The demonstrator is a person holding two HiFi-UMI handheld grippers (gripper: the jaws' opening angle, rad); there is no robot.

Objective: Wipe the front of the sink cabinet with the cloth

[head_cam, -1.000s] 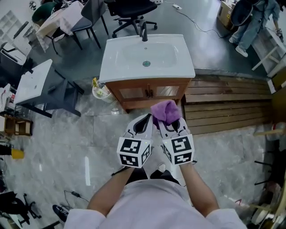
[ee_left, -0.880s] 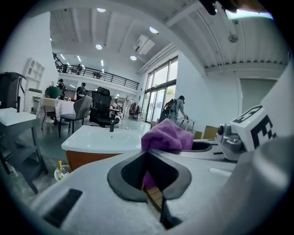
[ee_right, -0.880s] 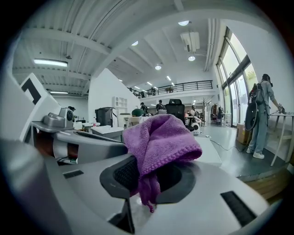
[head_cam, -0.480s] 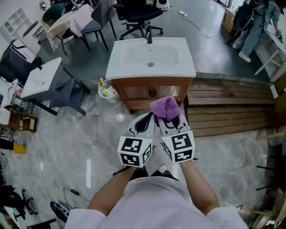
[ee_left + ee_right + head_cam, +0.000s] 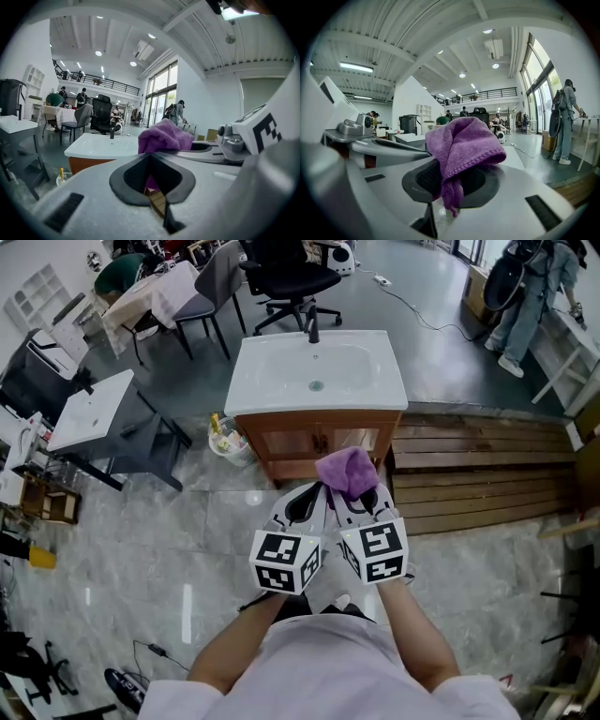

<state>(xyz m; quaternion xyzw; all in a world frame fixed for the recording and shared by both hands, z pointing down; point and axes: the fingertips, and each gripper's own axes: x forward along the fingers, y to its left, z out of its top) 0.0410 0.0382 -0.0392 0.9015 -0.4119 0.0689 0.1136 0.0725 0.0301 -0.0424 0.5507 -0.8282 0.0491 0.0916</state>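
Observation:
The sink cabinet (image 5: 314, 440) is brown wood with two glazed doors under a white basin top (image 5: 319, 371) and a black tap; it stands on the floor ahead of me. A purple cloth (image 5: 349, 472) is bunched in my right gripper (image 5: 362, 495), which is shut on it, just short of the cabinet front. In the right gripper view the cloth (image 5: 464, 140) bulges over the right gripper (image 5: 452, 185). My left gripper (image 5: 302, 502) is alongside, shut and empty. In the left gripper view, the left gripper (image 5: 152, 180) has the cloth (image 5: 164, 136) showing beyond it.
A small bin with bottles (image 5: 223, 437) stands at the cabinet's left. A wooden slatted platform (image 5: 478, 474) runs to its right. A grey table (image 5: 89, 413) is at left, a black office chair (image 5: 286, 277) behind the sink, and a person (image 5: 525, 287) at back right.
The view has shifted slightly, so the sink cabinet sits a little lower and nearer in the picture. Both grippers keep the same pose, cloth still held.

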